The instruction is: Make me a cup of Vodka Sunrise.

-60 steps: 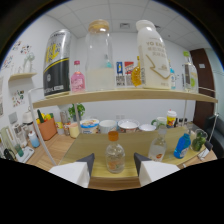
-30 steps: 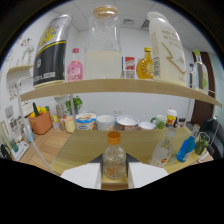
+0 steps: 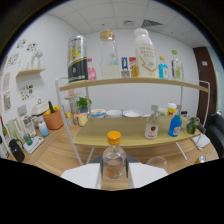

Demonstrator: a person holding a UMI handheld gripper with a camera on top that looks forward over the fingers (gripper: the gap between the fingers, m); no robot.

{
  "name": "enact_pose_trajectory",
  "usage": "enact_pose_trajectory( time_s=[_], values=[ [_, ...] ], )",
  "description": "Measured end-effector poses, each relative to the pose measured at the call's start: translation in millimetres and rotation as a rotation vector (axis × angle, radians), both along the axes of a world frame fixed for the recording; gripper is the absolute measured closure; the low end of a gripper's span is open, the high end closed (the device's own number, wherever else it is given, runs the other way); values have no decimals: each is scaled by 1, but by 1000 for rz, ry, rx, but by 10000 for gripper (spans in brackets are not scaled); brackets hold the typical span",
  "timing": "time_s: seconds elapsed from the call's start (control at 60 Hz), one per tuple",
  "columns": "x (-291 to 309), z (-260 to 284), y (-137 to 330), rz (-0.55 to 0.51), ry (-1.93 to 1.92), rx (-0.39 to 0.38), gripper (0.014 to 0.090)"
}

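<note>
gripping yellow-capped clear-liquid bottle

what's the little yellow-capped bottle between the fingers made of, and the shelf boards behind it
The small bottle looks like clear glass or hard plastic, see-through with glints, under an opaque yellow cap, likely plastic. The shelf boards look like pale, matte wood or laminate on thin white metal frames.
</note>
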State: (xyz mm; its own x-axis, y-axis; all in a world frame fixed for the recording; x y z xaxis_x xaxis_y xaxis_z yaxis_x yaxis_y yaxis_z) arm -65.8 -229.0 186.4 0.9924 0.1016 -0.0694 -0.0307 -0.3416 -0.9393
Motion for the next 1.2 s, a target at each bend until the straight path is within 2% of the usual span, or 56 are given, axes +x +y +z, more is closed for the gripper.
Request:
enact_pose_trajectory(
  time_s=[0.15,0.383,0.533,0.717,0.783,1.0,1.133,1.183,1.2],
  values=[
    [-2,-48,-11,-3,-13,-55,699],
    [-9,-104,16,-12,-6,-101,699],
    [-5,-138,27,-28,-31,-161,701],
    [-2,-166,24,-40,-47,-233,696],
    [-1,-164,24,-40,-51,-215,693],
    [-5,-168,16,-13,-53,-228,675],
    [-3,-152,5,5,-25,-228,448],
    [-4,-138,-3,22,-6,-221,298],
    [-4,-132,-6,28,2,-213,201]
  ],
)
